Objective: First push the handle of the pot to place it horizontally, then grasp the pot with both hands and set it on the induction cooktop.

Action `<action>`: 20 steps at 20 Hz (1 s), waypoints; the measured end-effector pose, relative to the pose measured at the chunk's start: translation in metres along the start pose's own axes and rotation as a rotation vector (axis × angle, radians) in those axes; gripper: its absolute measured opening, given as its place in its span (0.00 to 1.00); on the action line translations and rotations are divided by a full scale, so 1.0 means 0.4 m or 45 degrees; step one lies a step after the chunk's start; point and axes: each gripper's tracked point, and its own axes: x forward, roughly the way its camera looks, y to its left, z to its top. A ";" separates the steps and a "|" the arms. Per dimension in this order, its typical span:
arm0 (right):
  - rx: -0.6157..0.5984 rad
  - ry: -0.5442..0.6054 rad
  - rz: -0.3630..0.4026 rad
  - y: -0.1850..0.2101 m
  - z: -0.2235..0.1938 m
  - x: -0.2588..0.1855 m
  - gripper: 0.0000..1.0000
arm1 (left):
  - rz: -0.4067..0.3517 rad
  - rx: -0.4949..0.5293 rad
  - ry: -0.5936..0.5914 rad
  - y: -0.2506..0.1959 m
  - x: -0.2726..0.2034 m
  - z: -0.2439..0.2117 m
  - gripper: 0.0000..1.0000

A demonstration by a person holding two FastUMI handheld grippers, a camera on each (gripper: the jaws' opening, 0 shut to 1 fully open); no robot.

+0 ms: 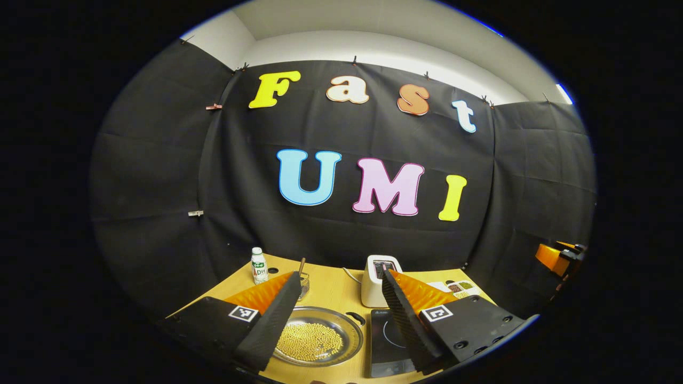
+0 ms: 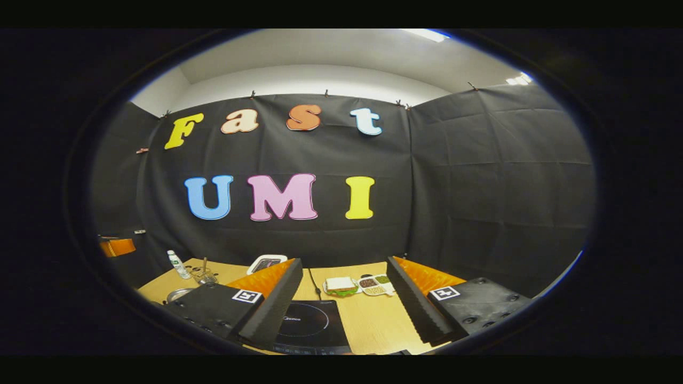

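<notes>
We see a light wooden tabletop inside a booth of black cloth walls under a white ceiling. On it we count one pot, a shallow metal pan holding yellow beans, sitting just left of one black induction cooktop. Behind stand one small bottle, one white appliance, one wire basket and one divided tray. The left gripper and right gripper hover with fingers spread, holding nothing.
</notes>
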 end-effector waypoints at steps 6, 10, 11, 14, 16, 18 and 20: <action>-0.006 0.006 0.019 0.034 -0.007 -0.003 0.93 | -0.022 0.009 0.017 0.013 0.012 -0.018 0.95; -0.009 0.012 0.019 0.043 -0.014 -0.001 0.98 | -0.015 0.011 0.083 0.032 0.027 -0.057 0.95; -0.009 0.015 0.020 0.044 -0.016 -0.001 0.98 | -0.011 0.005 0.094 0.039 0.030 -0.062 0.95; -0.025 0.020 0.014 0.044 -0.023 -0.002 0.98 | -0.011 -0.036 0.126 0.053 0.040 -0.080 0.95; -0.029 0.025 0.017 0.047 -0.029 -0.002 0.98 | -0.011 -0.056 0.149 0.064 0.046 -0.089 0.95; -0.029 0.036 0.022 0.050 -0.039 -0.004 0.98 | -0.020 -0.083 0.184 0.075 0.054 -0.106 0.95; -0.026 0.044 0.027 0.054 -0.045 -0.005 0.98 | -0.019 -0.094 0.233 0.094 0.059 -0.124 0.93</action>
